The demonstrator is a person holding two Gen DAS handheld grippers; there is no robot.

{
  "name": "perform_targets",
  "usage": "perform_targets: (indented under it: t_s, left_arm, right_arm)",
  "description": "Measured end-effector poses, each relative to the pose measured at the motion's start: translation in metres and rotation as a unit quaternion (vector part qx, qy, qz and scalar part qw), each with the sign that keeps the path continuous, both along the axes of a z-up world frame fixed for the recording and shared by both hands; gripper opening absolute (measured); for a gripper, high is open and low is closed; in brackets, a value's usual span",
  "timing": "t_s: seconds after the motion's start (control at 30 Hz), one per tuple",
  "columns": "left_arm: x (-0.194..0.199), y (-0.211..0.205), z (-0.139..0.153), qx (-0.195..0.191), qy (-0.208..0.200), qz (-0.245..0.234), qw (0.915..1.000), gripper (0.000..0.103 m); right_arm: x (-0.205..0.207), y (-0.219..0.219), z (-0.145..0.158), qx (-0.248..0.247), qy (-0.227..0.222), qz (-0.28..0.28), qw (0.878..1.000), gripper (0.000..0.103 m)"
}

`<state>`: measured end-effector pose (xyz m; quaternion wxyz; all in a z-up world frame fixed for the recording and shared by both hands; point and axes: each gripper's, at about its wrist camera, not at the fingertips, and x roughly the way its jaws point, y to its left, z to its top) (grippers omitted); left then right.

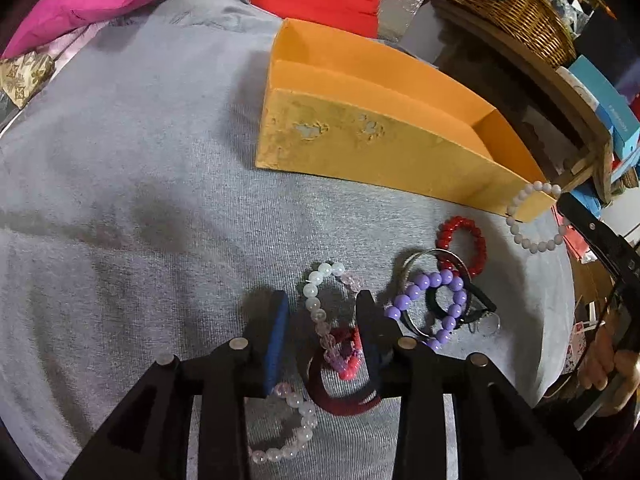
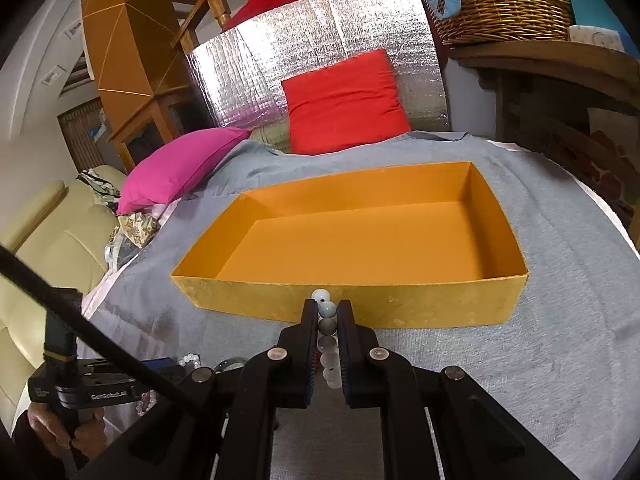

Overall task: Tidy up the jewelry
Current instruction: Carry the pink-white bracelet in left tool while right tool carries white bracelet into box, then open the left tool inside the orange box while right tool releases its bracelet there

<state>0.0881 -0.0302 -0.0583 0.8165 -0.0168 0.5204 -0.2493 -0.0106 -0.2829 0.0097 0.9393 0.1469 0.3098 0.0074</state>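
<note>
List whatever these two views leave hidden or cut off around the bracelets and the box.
- Left wrist view: the dark red bangle and clear bead bracelet run partly under the left gripper.
- Left wrist view: the orange box floor is hidden by its near wall.
- Right wrist view: the white bead bracelet shows only between the right gripper fingers; its loop is hidden below.

Indoor light soft, moderately bright, colours vivid. Strong fisheye bending in both views, dark vignette at corners. Left wrist view: soft shadows on grey cloth (image 1: 132, 184) beside orange box (image 1: 360, 144) and under gripper fingers; nearest beads slightly blurred. Right wrist view: sparkly glare on silver foil sheet (image 2: 320, 52); box interior evenly lit, near fingers slightly soft.
</note>
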Motion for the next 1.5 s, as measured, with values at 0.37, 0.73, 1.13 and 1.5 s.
perform_targets:
  t_s: [0.37, 0.73, 1.13, 1.5]
  left_arm:
    - [-0.005, -0.012, 0.019, -0.003, -0.049, -0.004, 0.9988, 0.008]
    - [-0.021, -0.003, 0.076, -0.098, -0.136, -0.016, 0.9858, 0.008]
    - [0.047, -0.044, 0.117, -0.055, -0.230, 0.002, 0.9715, 0.008]
    - [0.074, -0.075, 0.050, 0.096, -0.172, 0.033, 0.9800, 0.008]
  right_arm:
    - [-0.001, -0.001, 0.000, 0.002, -0.004, -0.002, 1.000, 0.011]
    - [-0.009, -0.008, 0.018, 0.018, -0.064, -0.016, 0.998, 0.011]
    - [0.008, -0.047, 0.036, 0.025, -0.128, -0.106, 0.986, 0.011]
    - [0.057, -0.050, -0.002, 0.016, -0.026, -0.110, 0.993, 0.011]
